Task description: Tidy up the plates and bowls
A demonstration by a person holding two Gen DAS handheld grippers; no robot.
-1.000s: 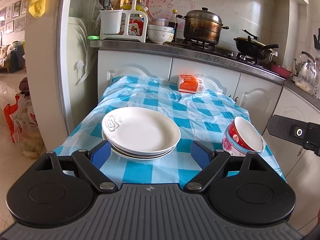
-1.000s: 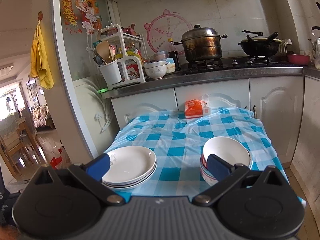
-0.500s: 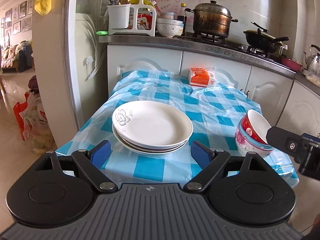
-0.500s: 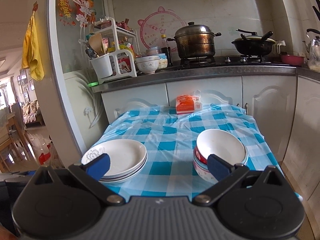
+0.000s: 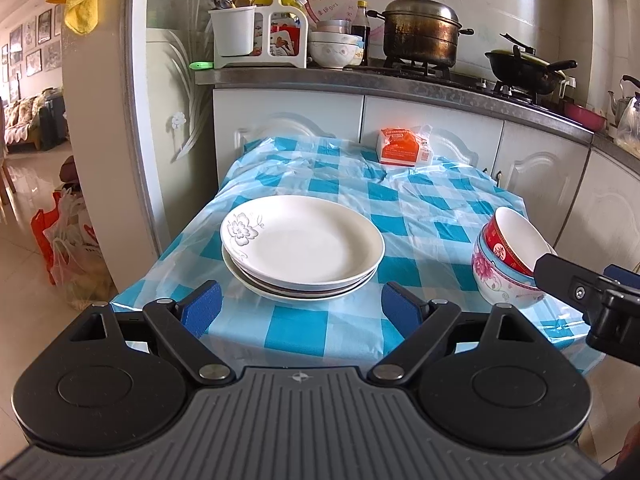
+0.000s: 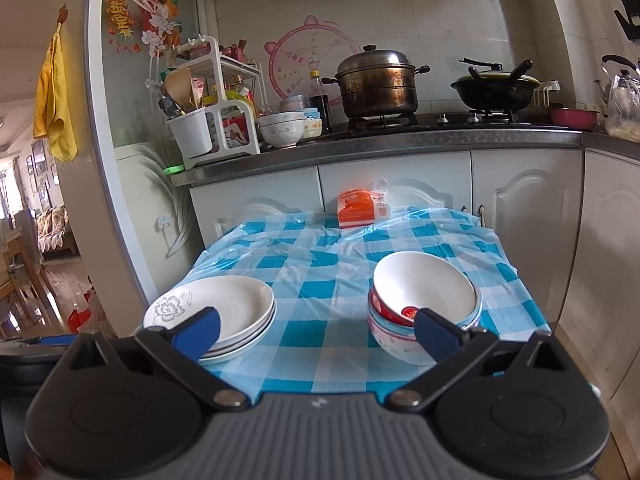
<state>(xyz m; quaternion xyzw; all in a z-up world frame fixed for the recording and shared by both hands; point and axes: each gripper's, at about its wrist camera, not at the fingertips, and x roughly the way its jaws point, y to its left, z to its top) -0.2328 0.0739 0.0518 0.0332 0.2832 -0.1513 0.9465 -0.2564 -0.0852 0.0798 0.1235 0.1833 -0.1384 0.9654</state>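
Note:
A stack of white plates point(image 5: 302, 246) point(image 6: 224, 312), the top one with a grey flower print, sits at the near left of the blue-checked table point(image 5: 400, 208) point(image 6: 320, 276). Nested bowls point(image 5: 508, 256) point(image 6: 424, 304), red and floral outside, stand at the near right. My left gripper point(image 5: 302, 308) is open, just short of the table's front edge, in line with the plates. My right gripper point(image 6: 316, 330) is open too, held back from the front edge between plates and bowls. Its black body point(image 5: 592, 292) shows in the left wrist view beside the bowls.
An orange packet point(image 5: 402, 146) point(image 6: 360, 208) lies at the table's far edge against white cabinets. Above, the counter point(image 6: 400, 140) holds a utensil rack, bowls, a large pot point(image 6: 378, 82) and a wok. Plastic bags point(image 5: 68, 248) sit on the floor left of the table.
Both grippers have drawn back and lower from the table; the plates and bowls look farther away. Nothing on the table moved, and both grippers stayed open.

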